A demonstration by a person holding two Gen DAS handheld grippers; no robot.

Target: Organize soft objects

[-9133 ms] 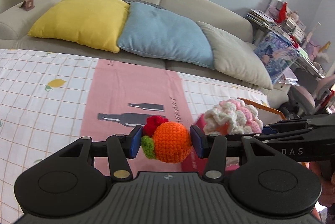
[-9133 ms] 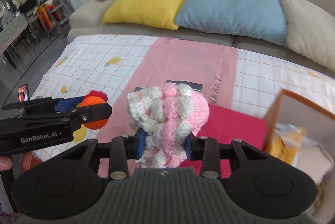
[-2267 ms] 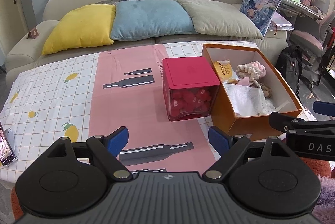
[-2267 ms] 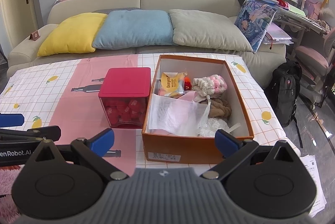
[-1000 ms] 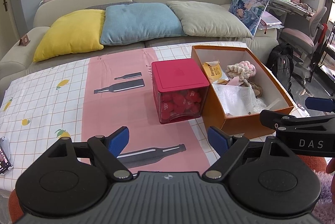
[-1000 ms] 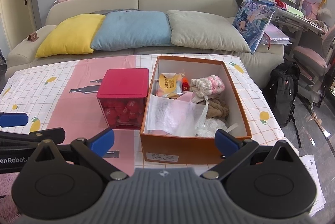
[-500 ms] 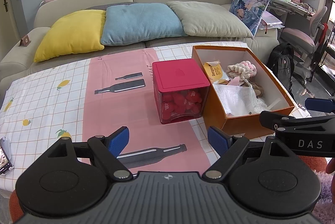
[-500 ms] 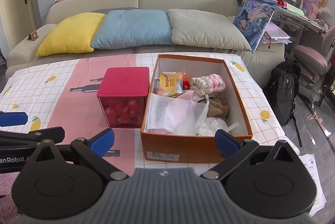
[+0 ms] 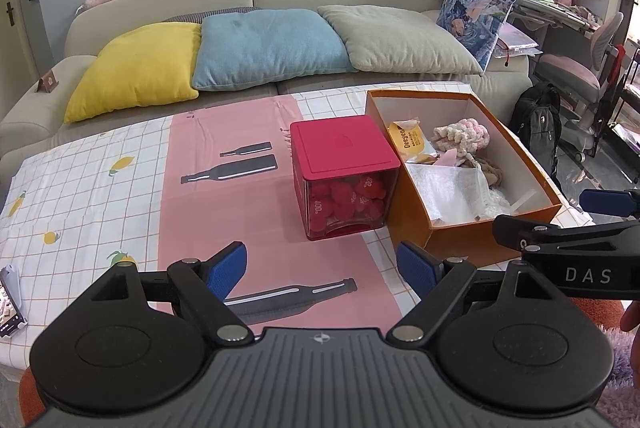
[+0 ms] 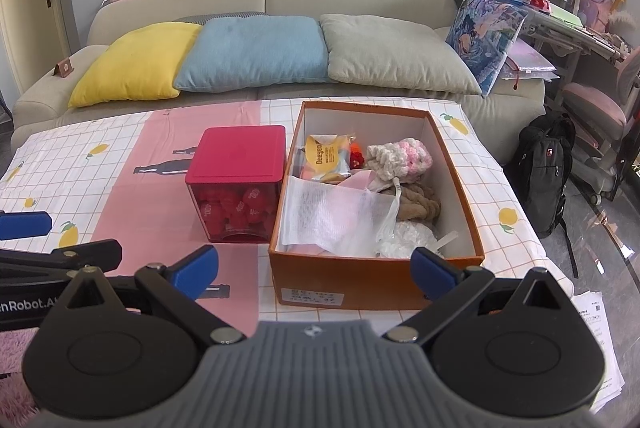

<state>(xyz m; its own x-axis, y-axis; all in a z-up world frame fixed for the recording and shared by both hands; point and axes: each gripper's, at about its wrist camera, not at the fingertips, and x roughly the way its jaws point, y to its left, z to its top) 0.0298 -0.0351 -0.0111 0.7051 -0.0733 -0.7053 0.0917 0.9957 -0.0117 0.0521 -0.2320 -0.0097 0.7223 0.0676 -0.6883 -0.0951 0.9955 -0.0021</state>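
Observation:
An orange cardboard box point(image 9: 476, 240) point(image 10: 344, 284) stands on the table's right side. Inside lie the pink-and-white crocheted piece point(image 9: 464, 138) point(image 10: 404, 158), a sliver of the orange-and-red crocheted toy point(image 10: 355, 154), a yellow snack packet point(image 10: 326, 154), beige knitwear point(image 10: 418, 202) and white wrapping point(image 10: 332, 214). My left gripper point(image 9: 322, 264) is open and empty, held back over the near table edge. My right gripper point(image 10: 314, 262) is also open and empty, just in front of the box's near wall.
A red-lidded clear cube point(image 9: 344, 172) point(image 10: 238, 182) of red pieces stands left of the box. The tablecloth point(image 9: 100, 188) is checked with a pink band. A sofa with cushions point(image 9: 264, 48) lies behind, a black backpack point(image 10: 544, 168) at right, a phone point(image 9: 8, 296) at the left edge.
Earlier each gripper was shut on a crocheted toy; both toys now lie in the box and both grippers are open. Over the last second the views have barely shifted.

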